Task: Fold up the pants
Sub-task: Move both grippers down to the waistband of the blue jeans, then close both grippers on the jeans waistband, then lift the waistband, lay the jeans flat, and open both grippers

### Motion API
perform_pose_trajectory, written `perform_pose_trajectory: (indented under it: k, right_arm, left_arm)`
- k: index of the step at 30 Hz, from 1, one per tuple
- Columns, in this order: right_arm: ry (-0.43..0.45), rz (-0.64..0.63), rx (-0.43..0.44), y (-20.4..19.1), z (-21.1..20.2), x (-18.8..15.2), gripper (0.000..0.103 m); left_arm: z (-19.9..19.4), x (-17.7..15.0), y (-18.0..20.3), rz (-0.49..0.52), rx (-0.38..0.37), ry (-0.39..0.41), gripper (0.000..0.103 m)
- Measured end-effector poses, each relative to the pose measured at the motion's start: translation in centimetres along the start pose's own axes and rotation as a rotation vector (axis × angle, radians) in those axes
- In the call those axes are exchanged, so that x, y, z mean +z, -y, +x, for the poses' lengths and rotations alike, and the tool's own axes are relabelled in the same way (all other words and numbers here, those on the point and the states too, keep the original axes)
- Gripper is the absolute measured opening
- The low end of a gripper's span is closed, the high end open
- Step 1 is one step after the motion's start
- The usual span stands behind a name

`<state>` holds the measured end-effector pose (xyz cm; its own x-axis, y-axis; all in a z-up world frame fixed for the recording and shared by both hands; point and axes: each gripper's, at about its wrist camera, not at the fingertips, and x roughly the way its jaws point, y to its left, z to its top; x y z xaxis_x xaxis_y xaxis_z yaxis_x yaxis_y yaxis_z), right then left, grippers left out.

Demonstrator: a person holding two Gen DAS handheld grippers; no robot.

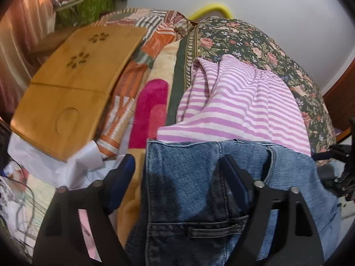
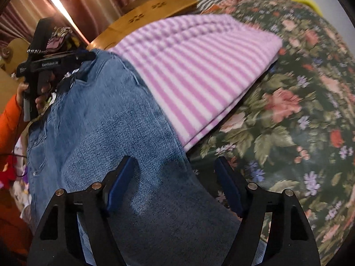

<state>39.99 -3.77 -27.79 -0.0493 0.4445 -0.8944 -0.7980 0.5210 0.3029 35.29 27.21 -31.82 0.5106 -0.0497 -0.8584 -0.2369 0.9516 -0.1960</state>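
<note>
**Both grippers over the jeans on a cluttered bed**

The left gripper [image 1: 177,166] points steeply down at the waist end of the jeans [image 1: 188,188]. Its jaws stand apart and straddle the denim edge: one finger [image 1: 121,177] sits off the cloth over the yellow blanket [image 1: 131,206], the other finger [image 1: 235,181] lies over the waistband near a belt loop. Whether the pads touch the fabric cannot be told. The right gripper [image 2: 175,181] also tilts down, jaws apart, astride the far side edge of the jeans [image 2: 133,133]: its left finger [image 2: 119,179] is over denim, its right finger [image 2: 226,184] over the floral cover [image 2: 288,133]. Nothing is clamped. In the right wrist view the left gripper [image 2: 36,66] shows at the upper left, held by a hand [image 2: 22,90] in an orange sleeve [image 2: 11,122].

There is one pair of jeans, lying spread flat across the bed. One folded pink-and-white striped cloth [image 1: 233,102] lies just beyond it, touching its far edge. One wooden lap tray [image 1: 73,82] with flower cut-outs rests to the left. One pink-patterned towel [image 1: 153,110] lies between the tray and the striped cloth.

The surface is a bed under a dark floral cover, with patchwork bedding [image 1: 155,33] toward the head. A white wall [image 1: 266,0] stands behind, a pinkish curtain [image 2: 77,0] hangs at the left, and a green box [image 1: 88,8] sits in the corner.
</note>
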Motion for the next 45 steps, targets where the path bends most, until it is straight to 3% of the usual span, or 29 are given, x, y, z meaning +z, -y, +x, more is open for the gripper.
perform_pose_trajectory:
  k: [3, 7, 9, 11, 15, 18, 21, 31, 45]
  right_arm:
    - [-0.029, 0.015, 0.048, 0.5, 0.7, -0.3, 0.062]
    - [-0.047, 0.028, 0.081, 0.4, 1.2, -0.8, 0.056]
    - [-0.037, 0.032, 0.085, 0.6, 1.1, -0.7, 0.047]
    - [-0.03, 0.032, 0.089, 0.6, 0.9, -0.7, 0.039]
    - [-0.007, 0.033, 0.077, 0.5, 0.3, -1.1, 0.026]
    - [0.022, 0.047, 0.061, -0.2, -0.4, -1.3, 0.014]
    - [0.065, 0.056, 0.046, -0.6, -1.5, -1.6, 0.011]
    - [0.233, 0.035, -0.033, -4.0, -7.9, -2.5, 0.01]
    - [0.308, -0.038, -0.057, -12.2, -12.0, -8.3, 0.01]
  left_arm:
    - [0.3, 0.0, 0.2, 0.001, -0.029, -0.01, 0.065]
    - [-0.2, 0.0, 0.6, 0.001, -0.027, 0.005, 0.058]
    - [-0.6, -0.1, 0.8, -0.005, -0.047, 0.004, 0.031]
    - [-1.1, -0.1, 1.0, -0.002, -0.008, 0.009, 0.016]
    - [-1.7, -0.1, 0.5, -0.017, -0.005, 0.013, 0.004]
    - [-2.7, -0.2, 0.2, -0.035, -0.017, 0.034, 0.004]
    - [-4.2, -0.4, 0.7, -0.03, -0.026, 0.065, 0.004]
    - [-12.1, -1.4, 3.8, 0.048, -0.057, 0.183, 0.003]
    - [-20.7, -8.2, 3.7, 0.019, -0.089, 0.251, 0.003]
